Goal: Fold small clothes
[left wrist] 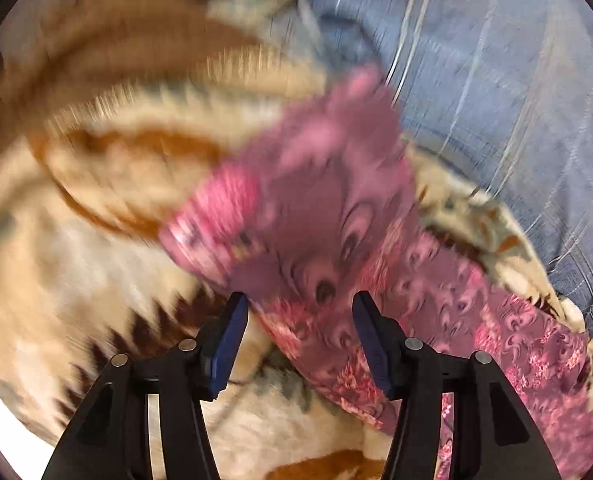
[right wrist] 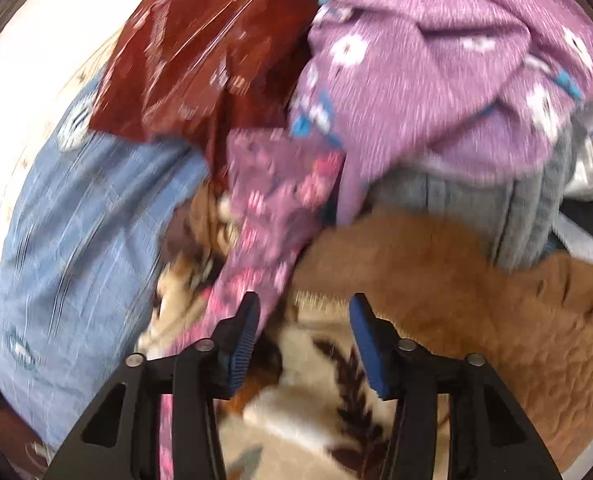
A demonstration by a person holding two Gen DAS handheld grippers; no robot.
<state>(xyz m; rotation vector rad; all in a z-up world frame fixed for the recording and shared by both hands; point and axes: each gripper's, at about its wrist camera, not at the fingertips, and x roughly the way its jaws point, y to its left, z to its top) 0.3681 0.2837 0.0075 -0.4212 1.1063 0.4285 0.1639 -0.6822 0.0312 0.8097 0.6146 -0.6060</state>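
Note:
A small pink and mauve patterned garment (left wrist: 328,208) lies rumpled on a cream and brown blanket (left wrist: 96,240). My left gripper (left wrist: 300,304) is open, with the garment's cloth lying between and just beyond its blue pads (left wrist: 232,344). In the right wrist view the same patterned garment (right wrist: 272,208) runs as a strip down past the left pad (right wrist: 244,340). My right gripper (right wrist: 304,308) is open and holds nothing; the strip lies beside it. Both views are blurred by motion.
A blue checked cloth (left wrist: 496,80) lies at the right of the left view, and it shows again at the left (right wrist: 76,220). A dark red cloth (right wrist: 200,52), a lilac flowered garment (right wrist: 436,72), a grey knit (right wrist: 508,204) and a tan fleece (right wrist: 476,300) are piled behind.

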